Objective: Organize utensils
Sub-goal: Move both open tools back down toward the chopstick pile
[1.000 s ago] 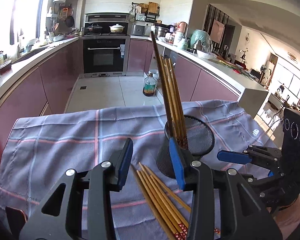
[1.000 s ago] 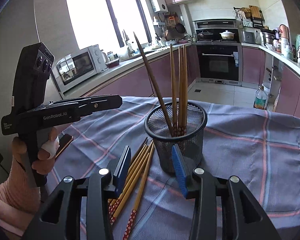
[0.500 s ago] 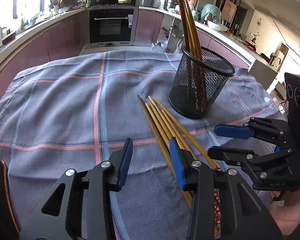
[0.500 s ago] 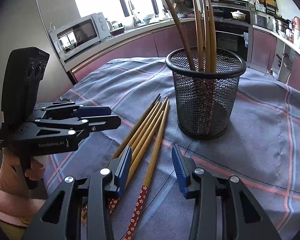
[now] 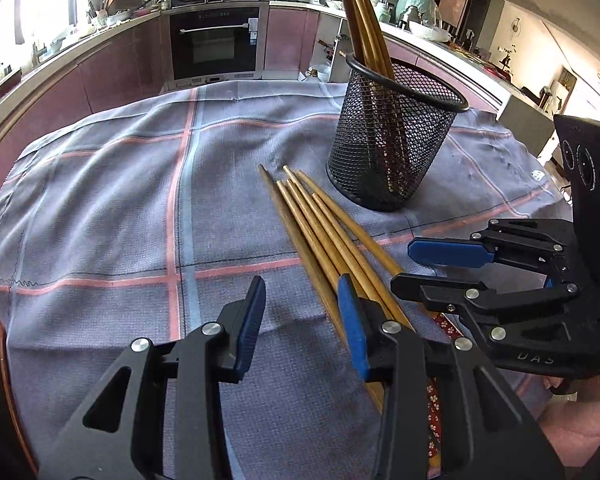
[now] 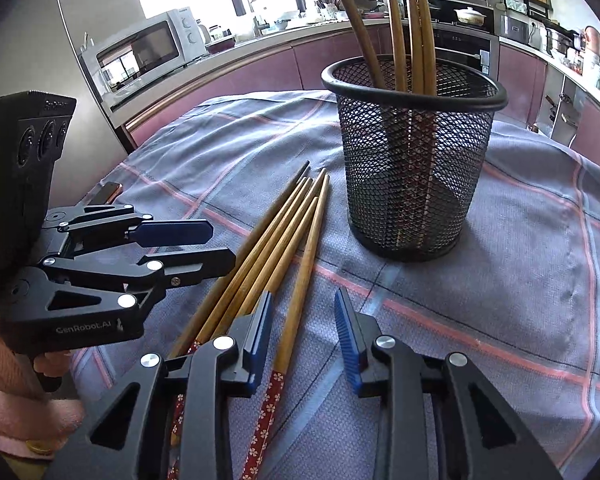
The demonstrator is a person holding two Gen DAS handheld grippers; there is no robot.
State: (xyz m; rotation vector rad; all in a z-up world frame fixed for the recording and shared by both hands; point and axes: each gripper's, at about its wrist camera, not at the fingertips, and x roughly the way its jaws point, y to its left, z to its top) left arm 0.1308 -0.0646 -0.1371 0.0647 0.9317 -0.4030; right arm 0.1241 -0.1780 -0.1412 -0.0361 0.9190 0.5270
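Several wooden chopsticks (image 5: 320, 232) with red floral ends lie side by side on the checked cloth; they also show in the right wrist view (image 6: 276, 240). A black mesh holder (image 5: 388, 144) stands upright behind them with several chopsticks in it, also in the right wrist view (image 6: 412, 152). My left gripper (image 5: 302, 320) is open and empty, low over the cloth, its right finger over the loose chopsticks. My right gripper (image 6: 304, 332) is open and empty, with the rightmost loose chopstick between its jaws. Each gripper shows in the other's view: the right (image 5: 444, 268), the left (image 6: 192, 248).
The table is covered with a grey-blue cloth (image 5: 120, 200) with pink stripes. A dark flat object with a copper edge (image 6: 106, 194) lies at the table's left edge. Kitchen counters, an oven (image 5: 214, 40) and a microwave (image 6: 144, 48) stand beyond the table.
Both grippers have come down and forward toward the loose chopsticks. The holder and chopsticks have not moved. Both grippers stay open.
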